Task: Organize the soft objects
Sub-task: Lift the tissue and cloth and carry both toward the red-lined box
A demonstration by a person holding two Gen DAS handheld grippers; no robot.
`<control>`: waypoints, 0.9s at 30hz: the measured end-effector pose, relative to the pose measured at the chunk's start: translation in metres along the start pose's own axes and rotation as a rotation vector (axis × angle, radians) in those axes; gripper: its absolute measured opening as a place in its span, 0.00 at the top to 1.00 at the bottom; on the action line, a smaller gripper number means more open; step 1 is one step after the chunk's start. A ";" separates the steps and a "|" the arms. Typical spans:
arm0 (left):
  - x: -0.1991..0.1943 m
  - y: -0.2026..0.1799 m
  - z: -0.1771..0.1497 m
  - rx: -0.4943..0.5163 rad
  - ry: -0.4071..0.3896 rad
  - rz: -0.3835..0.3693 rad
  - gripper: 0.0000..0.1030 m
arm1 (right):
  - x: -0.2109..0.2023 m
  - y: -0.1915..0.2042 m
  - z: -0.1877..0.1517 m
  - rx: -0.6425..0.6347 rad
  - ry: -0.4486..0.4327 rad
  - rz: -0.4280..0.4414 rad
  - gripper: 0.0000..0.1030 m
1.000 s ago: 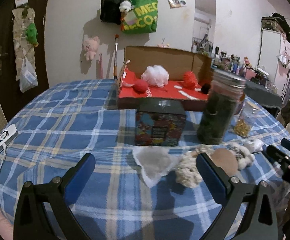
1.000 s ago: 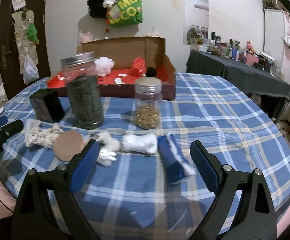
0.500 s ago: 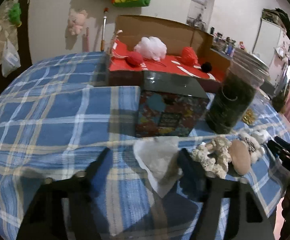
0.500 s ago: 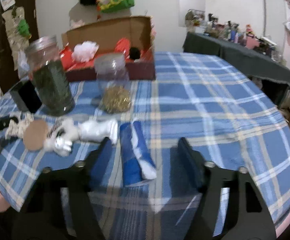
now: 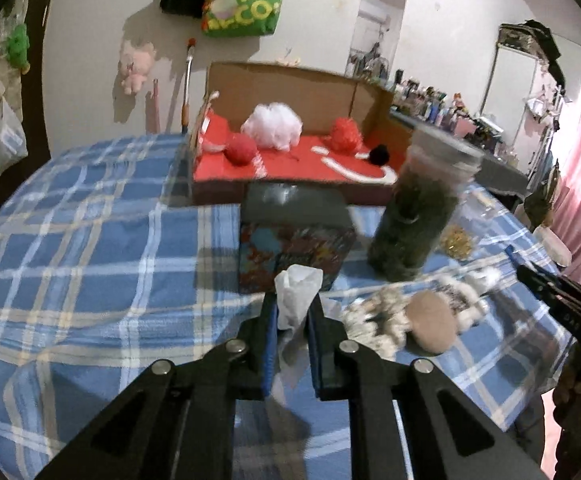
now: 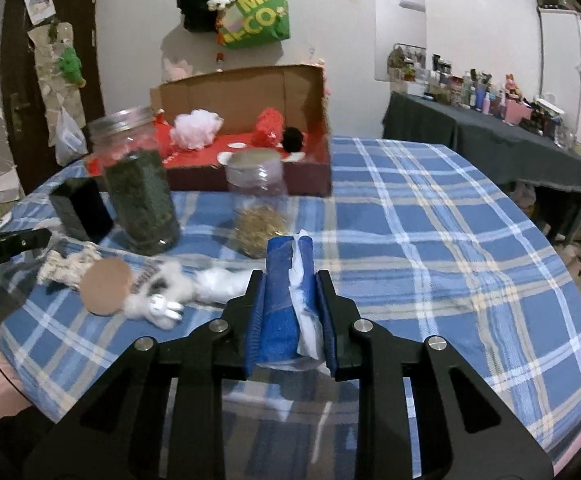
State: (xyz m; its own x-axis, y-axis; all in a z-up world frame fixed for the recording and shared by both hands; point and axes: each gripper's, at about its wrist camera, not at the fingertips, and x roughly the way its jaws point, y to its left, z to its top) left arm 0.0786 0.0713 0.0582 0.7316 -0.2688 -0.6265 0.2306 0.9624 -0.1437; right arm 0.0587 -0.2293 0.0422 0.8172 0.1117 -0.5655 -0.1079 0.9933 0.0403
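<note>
My left gripper [image 5: 292, 304] has its jaws closing, and the pads squeeze a white cloth [image 5: 298, 284] bunched upright between them on the blue plaid tablecloth [image 5: 90, 240]. My right gripper [image 6: 290, 280] also has its jaws closing, pressed on a blue pack with white wrapping [image 6: 280, 300]. Between the two lie a cream knitted piece [image 5: 374, 316], a tan round pad [image 5: 430, 326], a white plush toy [image 6: 162, 300] and a white bundle [image 6: 222, 284]. At the back, a cardboard box with a red floor [image 5: 290, 168] holds a white puff [image 5: 274, 126], red balls and a black pompom.
A dark printed tin [image 5: 294, 236] and a tall jar of green stuff [image 5: 418, 220] stand just beyond the left gripper. A small jar [image 6: 258, 208] stands beyond the right one. A side table with bottles [image 6: 490, 132] lies to the right, past the table's edge.
Both grippers went from wide open to closed. The left one gathered the flat white cloth into an upright bunch. The right one moved up to the blue pack and clamped it.
</note>
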 end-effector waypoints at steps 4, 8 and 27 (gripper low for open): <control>-0.012 -0.016 0.005 0.030 -0.030 -0.054 0.86 | -0.006 0.011 0.005 -0.006 -0.019 0.052 0.77; -0.010 -0.037 0.005 0.059 -0.019 -0.133 0.86 | -0.007 0.026 0.008 -0.013 -0.021 0.116 0.77; 0.026 -0.066 0.002 0.062 0.061 -0.223 0.86 | 0.017 0.068 0.004 -0.023 0.051 0.242 0.77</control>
State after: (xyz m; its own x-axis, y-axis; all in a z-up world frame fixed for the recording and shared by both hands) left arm 0.0840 0.0005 0.0529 0.6184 -0.4699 -0.6299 0.4226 0.8746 -0.2376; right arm 0.0674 -0.1593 0.0390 0.7365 0.3438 -0.5825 -0.3102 0.9370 0.1608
